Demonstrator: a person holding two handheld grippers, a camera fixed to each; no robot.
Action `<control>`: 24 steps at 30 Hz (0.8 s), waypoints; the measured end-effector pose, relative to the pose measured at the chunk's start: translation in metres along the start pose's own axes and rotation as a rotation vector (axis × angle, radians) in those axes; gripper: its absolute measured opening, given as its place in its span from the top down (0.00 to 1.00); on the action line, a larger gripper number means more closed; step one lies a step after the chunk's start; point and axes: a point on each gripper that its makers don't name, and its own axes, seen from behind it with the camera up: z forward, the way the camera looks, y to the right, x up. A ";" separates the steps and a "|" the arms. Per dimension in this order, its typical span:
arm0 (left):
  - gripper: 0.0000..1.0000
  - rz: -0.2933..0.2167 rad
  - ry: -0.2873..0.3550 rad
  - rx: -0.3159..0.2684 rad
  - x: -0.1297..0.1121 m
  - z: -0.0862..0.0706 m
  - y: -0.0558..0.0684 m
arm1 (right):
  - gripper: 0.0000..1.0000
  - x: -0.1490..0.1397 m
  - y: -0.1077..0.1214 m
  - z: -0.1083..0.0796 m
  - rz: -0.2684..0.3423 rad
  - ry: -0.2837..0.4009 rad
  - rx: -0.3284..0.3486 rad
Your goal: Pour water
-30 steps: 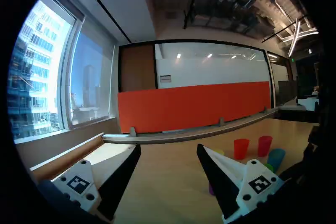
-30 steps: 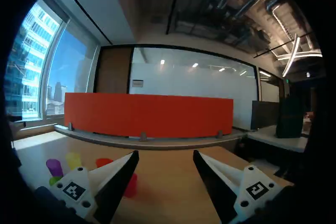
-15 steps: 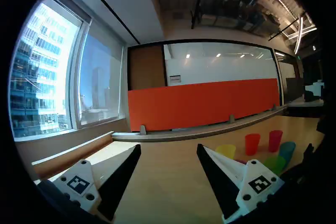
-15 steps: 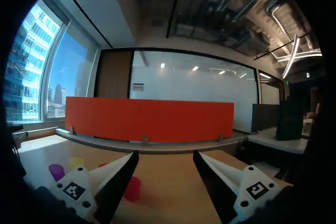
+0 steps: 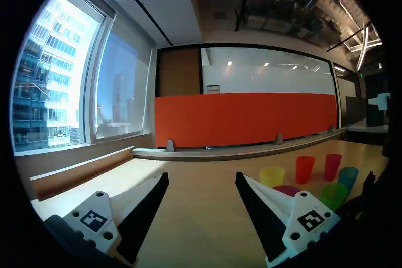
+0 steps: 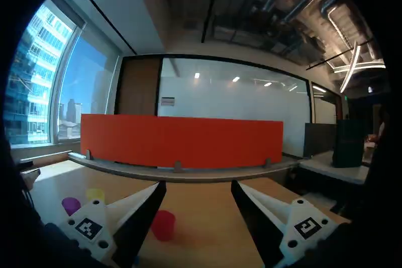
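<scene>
Several plastic cups stand on the wooden table (image 5: 201, 207). In the left gripper view a yellow cup (image 5: 272, 176), an orange cup (image 5: 304, 169), a pink cup (image 5: 332, 166), a teal cup (image 5: 347, 177), a green cup (image 5: 333, 195) and a magenta cup (image 5: 287, 190) cluster at the right. My left gripper (image 5: 201, 187) is open above the table, left of them. In the right gripper view a pink cup (image 6: 163, 225) stands just ahead, with a purple cup (image 6: 71, 205) and a yellow cup (image 6: 95, 194) at the left. My right gripper (image 6: 197, 195) is open and holds nothing.
An orange divider panel (image 5: 246, 118) runs along the table's far edge on a grey rail (image 6: 176, 172). Large windows (image 5: 55, 82) are at the left. Another desk with a dark object (image 6: 347, 150) stands at the right.
Both cameras have tipped down a little, so more of the cups and the table shows. In the left gripper view the cups have slid up and right of the finger. Both grippers stay open.
</scene>
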 end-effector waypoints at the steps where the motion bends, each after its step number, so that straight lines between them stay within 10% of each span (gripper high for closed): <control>1: 0.01 -0.003 -0.002 -0.003 -0.002 0.001 0.001 | 0.00 0.001 0.000 0.000 -0.001 0.000 -0.001; 24: 0.01 -0.032 -0.044 -0.034 -0.027 0.010 0.011 | 0.00 0.007 0.017 -0.003 0.025 0.008 -0.024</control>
